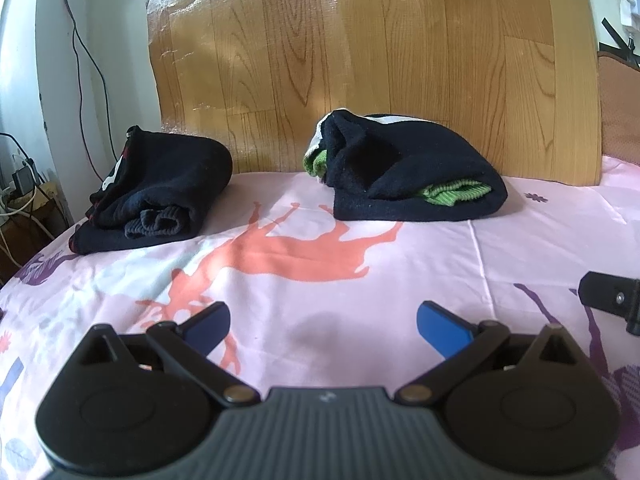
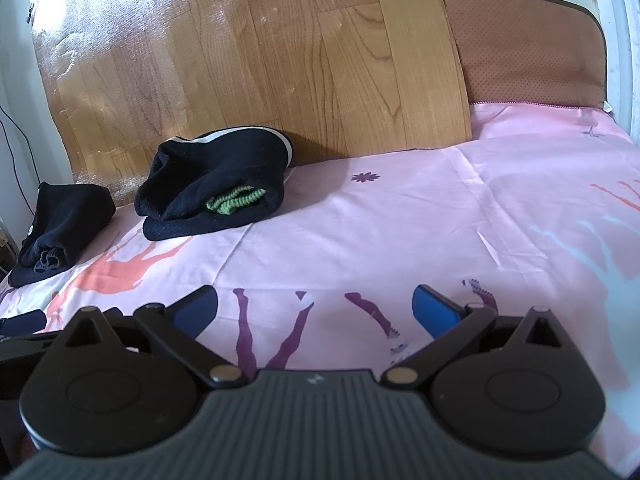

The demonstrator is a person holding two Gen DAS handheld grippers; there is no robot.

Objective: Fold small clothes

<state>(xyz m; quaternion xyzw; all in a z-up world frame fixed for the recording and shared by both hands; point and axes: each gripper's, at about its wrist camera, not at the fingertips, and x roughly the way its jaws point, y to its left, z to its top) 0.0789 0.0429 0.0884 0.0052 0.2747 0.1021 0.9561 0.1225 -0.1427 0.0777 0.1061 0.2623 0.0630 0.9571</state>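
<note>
Two folded garments (image 1: 160, 188) (image 1: 408, 168) (against a wood panel (image 1: 360, 60)); both tools (image 1: 322, 330) (image 2: 316, 312) gape, empty.

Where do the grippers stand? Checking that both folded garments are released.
Left gripper: open, holding nothing.
Right gripper: open, holding nothing.

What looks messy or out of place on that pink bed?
Little stands out. Two folded dark garments sit by the wooden board. The right one looks lumpy, with a green cuff poking out. Both grippers hold nothing, jaws open.
</note>
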